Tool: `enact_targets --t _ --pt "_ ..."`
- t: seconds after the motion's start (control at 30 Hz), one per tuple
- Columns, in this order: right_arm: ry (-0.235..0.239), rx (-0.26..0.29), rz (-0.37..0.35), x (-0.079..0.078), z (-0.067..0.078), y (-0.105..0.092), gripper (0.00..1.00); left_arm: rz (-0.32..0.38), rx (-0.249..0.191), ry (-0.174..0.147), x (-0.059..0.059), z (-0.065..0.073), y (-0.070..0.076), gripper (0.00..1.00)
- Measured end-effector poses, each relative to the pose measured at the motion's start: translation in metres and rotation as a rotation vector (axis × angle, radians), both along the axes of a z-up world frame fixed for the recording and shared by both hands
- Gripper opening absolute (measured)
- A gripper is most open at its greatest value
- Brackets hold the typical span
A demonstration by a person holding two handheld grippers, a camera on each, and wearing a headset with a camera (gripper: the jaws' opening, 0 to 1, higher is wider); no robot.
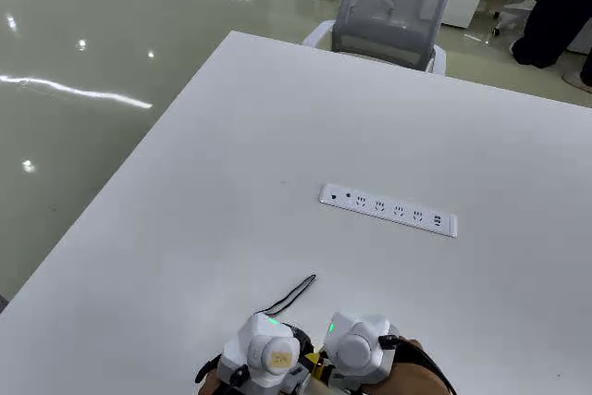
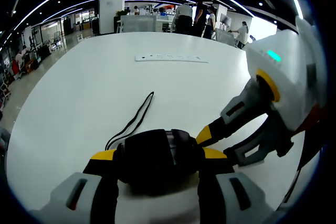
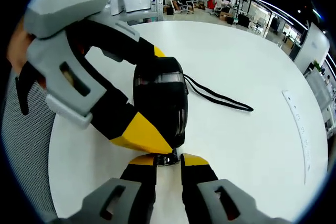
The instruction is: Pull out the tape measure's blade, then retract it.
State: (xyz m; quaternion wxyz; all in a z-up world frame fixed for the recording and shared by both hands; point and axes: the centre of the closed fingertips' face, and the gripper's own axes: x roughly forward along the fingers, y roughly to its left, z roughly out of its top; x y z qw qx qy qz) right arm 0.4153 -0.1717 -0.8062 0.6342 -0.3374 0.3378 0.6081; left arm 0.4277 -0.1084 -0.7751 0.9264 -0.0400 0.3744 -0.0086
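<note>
My left gripper (image 2: 157, 155) is clamped across the tape measure (image 2: 155, 165). One yellow tip sits at 9 o'clock of the black case and the other at 3 o'clock, both touching it. The case rests on the white table (image 2: 79, 93).

In the left gripper view my right gripper (image 3: 169, 159) reaches in from 3 o'clock, with its tips at the case's right side. In the right gripper view its jaws are nearly together. They pinch a small metal blade tab (image 3: 169, 156) at 6 o'clock of the case, and the tab sits right against the case. The left gripper's yellow finger presses the case from 7 o'clock in that view.

The black lanyard (image 2: 132, 120) lies flat on the table. It runs from the case toward 12 o'clock in the left gripper view and toward 3 o'clock in the right gripper view.

In the head view both grippers sit side by side at 6 o'clock, at the near table edge, left one on the left. The lanyard's end pokes out toward 12 o'clock.

A white power strip (image 1: 388, 209) lies flat at about 1 o'clock from the grippers, well apart from them. A grey mesh chair (image 1: 393, 2) stands at 12 o'clock beyond the far table edge. People stand in the far background, too small to detail.
</note>
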Motion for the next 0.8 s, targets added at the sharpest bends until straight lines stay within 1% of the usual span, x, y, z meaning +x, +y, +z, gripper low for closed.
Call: enact_targets --t 0.03,0.07,0.13,0.17,0.2,0.23,0.27,0.3,0.37,0.4,0.43,0.47,0.5,0.57,0.6,0.73,0.8 --pt "-0.031 0.012 -0.012 0.006 0.001 0.000 0.19 0.000 -0.003 -0.001 0.000 0.000 0.000 0.58" --pt "-0.042 0.016 -0.017 0.008 0.001 -0.001 0.26 0.001 -0.004 -0.001 0.000 0.000 0.000 0.58" --pt "-0.040 0.011 -0.052 0.015 0.001 -0.006 0.37 0.000 -0.007 0.001 -0.001 0.000 0.000 0.58" --pt "-0.037 0.013 -0.057 0.015 0.000 -0.007 0.46 0.000 -0.007 0.001 -0.001 0.000 0.000 0.58" --pt "-0.038 0.019 -0.058 0.015 0.001 -0.009 0.51 0.001 -0.006 0.001 -0.001 0.000 0.000 0.58" --pt "-0.042 0.028 -0.061 0.016 0.002 -0.009 0.56 0.001 -0.005 0.001 -0.001 0.000 0.000 0.58" --pt "-0.055 0.046 -0.067 0.018 0.004 -0.008 0.63 0.001 -0.004 0.000 -0.001 0.000 0.000 0.58" --pt "-0.061 0.075 -0.083 0.019 0.009 -0.007 0.69 0.001 -0.005 0.000 -0.001 0.000 0.000 0.58" --pt "-0.059 0.107 -0.119 0.022 0.014 -0.006 0.85 0.000 -0.005 0.001 -0.002 0.000 0.000 0.58" --pt "-0.060 0.107 -0.124 0.023 0.015 -0.007 0.90 -0.001 -0.005 0.001 -0.002 0.000 0.000 0.58" --pt "-0.080 0.118 -0.133 0.027 0.019 -0.007 0.93 -0.001 -0.007 0.002 -0.002 0.000 0.000 0.58" --pt "-0.075 0.138 -0.148 0.028 0.021 -0.005 0.99 -0.002 -0.006 0.003 -0.002 0.000 -0.001 0.58" --pt "-0.072 0.131 -0.166 0.030 0.022 -0.006 1.00 -0.001 -0.007 0.004 -0.002 0.000 -0.001 0.58" --pt "-0.089 0.131 -0.188 0.035 0.022 -0.008 1.00 0.000 -0.007 0.004 -0.003 0.000 -0.001 0.58" --pt "-0.081 0.134 -0.180 0.034 0.022 -0.007 1.00 0.000 -0.008 0.003 -0.003 0.000 -0.001 0.58" --pt "-0.081 0.130 -0.177 0.032 0.023 -0.010 1.00 -0.003 -0.013 0.002 -0.003 0.001 -0.001 0.59" --pt "-0.080 0.128 -0.182 0.032 0.024 -0.012 1.00 -0.009 -0.023 -0.004 -0.002 0.002 0.001 0.60"
